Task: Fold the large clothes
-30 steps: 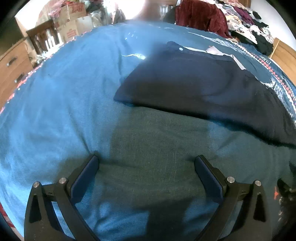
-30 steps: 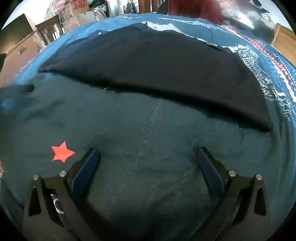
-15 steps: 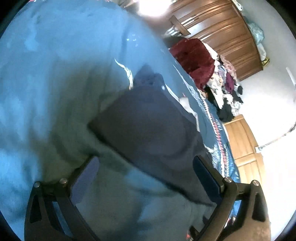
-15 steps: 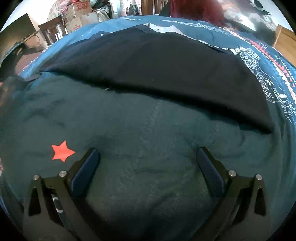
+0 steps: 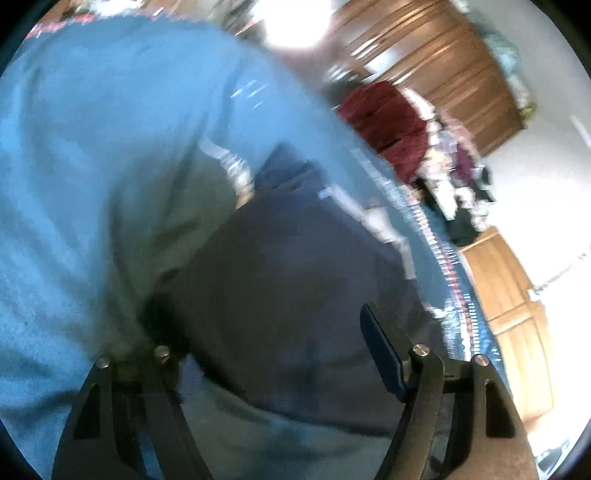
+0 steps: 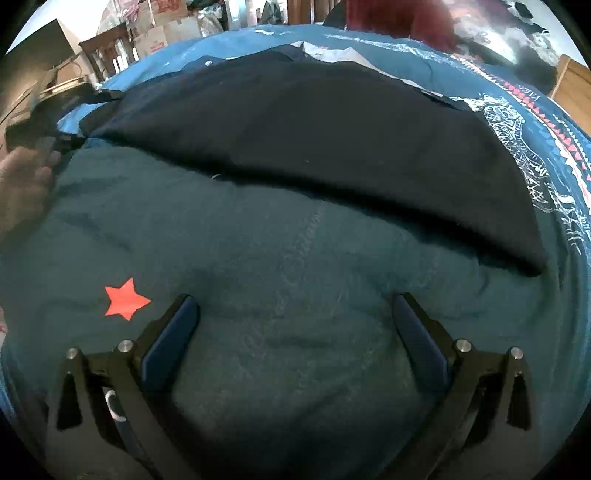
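Observation:
A large dark navy garment (image 6: 314, 147) lies spread flat across the teal blanket (image 6: 295, 266), a white collar label at its far edge. My right gripper (image 6: 293, 301) hovers open over bare blanket, short of the garment's near edge. The left wrist view is blurred and tilted. My left gripper (image 5: 269, 325) is open at the garment's (image 5: 280, 280) near left corner. Cloth lies between the jaws and hides the left pad, while the right finger (image 5: 380, 354) shows. A hand (image 6: 22, 184) holding that gripper appears at the left edge.
A red star (image 6: 125, 299) marks the blanket by my right gripper's left finger. A patterned border (image 6: 517, 129) runs along the blanket's right side. A maroon cloth (image 5: 388, 125), a clothes pile, wooden wardrobes (image 5: 436, 66), a chair and boxes (image 6: 155, 33) stand beyond.
My left gripper swung and tilted toward the garment's left corner, which now lies between its jaws. The right gripper stayed still and open.

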A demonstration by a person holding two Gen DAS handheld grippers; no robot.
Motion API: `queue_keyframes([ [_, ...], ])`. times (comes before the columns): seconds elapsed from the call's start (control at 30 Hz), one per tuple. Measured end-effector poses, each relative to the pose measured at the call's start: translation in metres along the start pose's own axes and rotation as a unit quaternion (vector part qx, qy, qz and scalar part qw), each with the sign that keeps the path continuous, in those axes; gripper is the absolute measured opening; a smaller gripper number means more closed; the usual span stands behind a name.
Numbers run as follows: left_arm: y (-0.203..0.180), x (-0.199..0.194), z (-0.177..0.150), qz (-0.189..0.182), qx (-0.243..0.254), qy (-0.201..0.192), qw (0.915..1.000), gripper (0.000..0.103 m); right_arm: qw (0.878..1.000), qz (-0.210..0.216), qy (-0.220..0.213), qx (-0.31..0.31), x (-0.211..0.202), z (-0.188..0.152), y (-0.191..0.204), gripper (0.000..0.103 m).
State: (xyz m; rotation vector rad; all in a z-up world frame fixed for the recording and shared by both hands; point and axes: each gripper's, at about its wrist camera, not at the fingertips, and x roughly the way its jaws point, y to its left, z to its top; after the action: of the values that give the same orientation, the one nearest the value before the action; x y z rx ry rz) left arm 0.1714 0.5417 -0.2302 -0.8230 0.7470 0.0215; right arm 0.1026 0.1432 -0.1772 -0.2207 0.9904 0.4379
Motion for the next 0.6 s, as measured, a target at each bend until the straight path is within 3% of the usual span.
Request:
queue_keyframes([
  [0.07, 0.002, 0.005, 0.002, 0.007, -0.001, -0.008, 0.9999, 0.07, 1.0, 0.004, 0.026, -0.001, -0.007, 0.007, -0.001, 0.103],
  [0.13, -0.005, 0.01, 0.005, 0.015, 0.016, -0.011, 0.9997, 0.066, 1.0, 0.015, 0.019, 0.004, -0.025, 0.019, -0.002, 0.103],
  [0.17, -0.009, 0.012, 0.006, 0.012, 0.026, -0.013, 0.9995, 0.046, 1.0, 0.022, 0.012, 0.004, -0.033, 0.028, -0.001, 0.103],
  [0.2, -0.012, 0.014, 0.005, 0.008, 0.033, -0.007, 0.9994, 0.016, 0.999, 0.035, -0.002, 0.004, -0.043, 0.044, 0.0, 0.103],
  [0.23, -0.018, 0.015, 0.003, 0.019, 0.049, -0.008, 0.9986, 0.012, 0.999, 0.044, -0.012, 0.004, -0.049, 0.056, 0.001, 0.103],
  [0.37, -0.049, 0.006, -0.007, 0.051, 0.125, -0.038, 0.9901, 0.012, 0.993, 0.101, -0.067, 0.001, -0.056, 0.146, 0.019, 0.103],
  [0.5, -0.08, -0.004, -0.019, 0.073, 0.194, -0.061, 0.9763, 0.012, 0.981, 0.188, -0.047, -0.013, -0.021, 0.23, 0.059, 0.103],
  [0.6, -0.101, -0.003, -0.031, 0.086, 0.244, -0.066, 0.9636, 0.012, 0.978, 0.205, -0.009, -0.047, 0.014, 0.275, 0.092, 0.103],
])
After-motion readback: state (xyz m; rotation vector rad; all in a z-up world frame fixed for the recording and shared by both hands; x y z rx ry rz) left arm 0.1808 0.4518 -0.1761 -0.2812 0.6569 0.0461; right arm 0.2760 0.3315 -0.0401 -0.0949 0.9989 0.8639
